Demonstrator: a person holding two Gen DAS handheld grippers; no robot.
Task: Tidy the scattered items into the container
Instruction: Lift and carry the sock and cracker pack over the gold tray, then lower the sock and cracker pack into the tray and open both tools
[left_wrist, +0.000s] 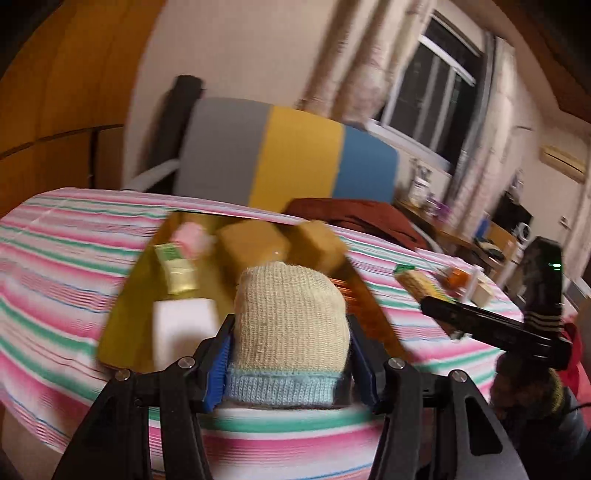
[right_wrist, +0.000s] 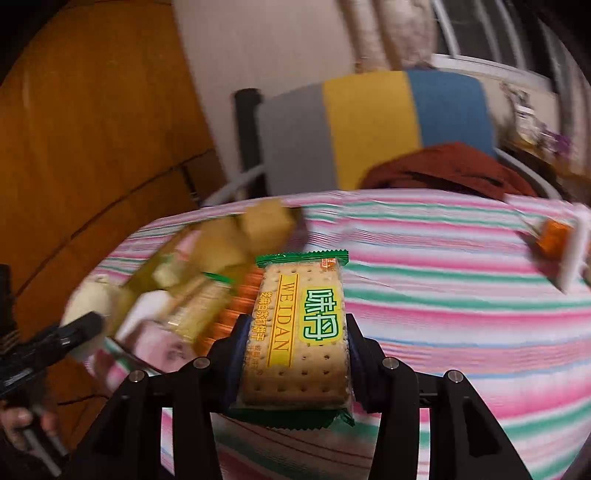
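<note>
A: What is hard to read here?

B: Motion blur smears most of the striped tablecloth (left_wrist: 66, 236) and the tray's contents. The yellow tray (left_wrist: 125, 306) is partly hidden behind the left gripper (left_wrist: 288, 354), its near edge cut off by the knitted roll (left_wrist: 291, 325). In the right wrist view the tray is only a slanted smear at left.

A: And the grippers?

B: Two in all. The left one pinches the cream knitted roll with a pale blue band, held above the tray's near edge. The right gripper (right_wrist: 295, 354) clamps a packet of crackers (right_wrist: 299, 328), green-trimmed and lettered WEIDAN, lifted over the cloth just right of the tray.

A: What can be counted inside the tray?

B: Two brown blocks (left_wrist: 255, 240) at the far end, one white block (left_wrist: 184, 325) near the front, one small green-and-yellow packet (left_wrist: 177, 269), and one pink thing (left_wrist: 192, 236) too blurred to name. An orange ribbed strip shows at the tray's right rim; what it is cannot be told.

A: Anything left on the cloth?

B: At the far right, one orange packet (right_wrist: 554, 236) beside a white piece (right_wrist: 574, 254), both blurred and cut by the frame edge.

A: Behind the table?

B: One chair back (right_wrist: 373, 129) in grey, yellow and blue bands, with a rust-red cloth (right_wrist: 443, 170) bunched below it.
</note>
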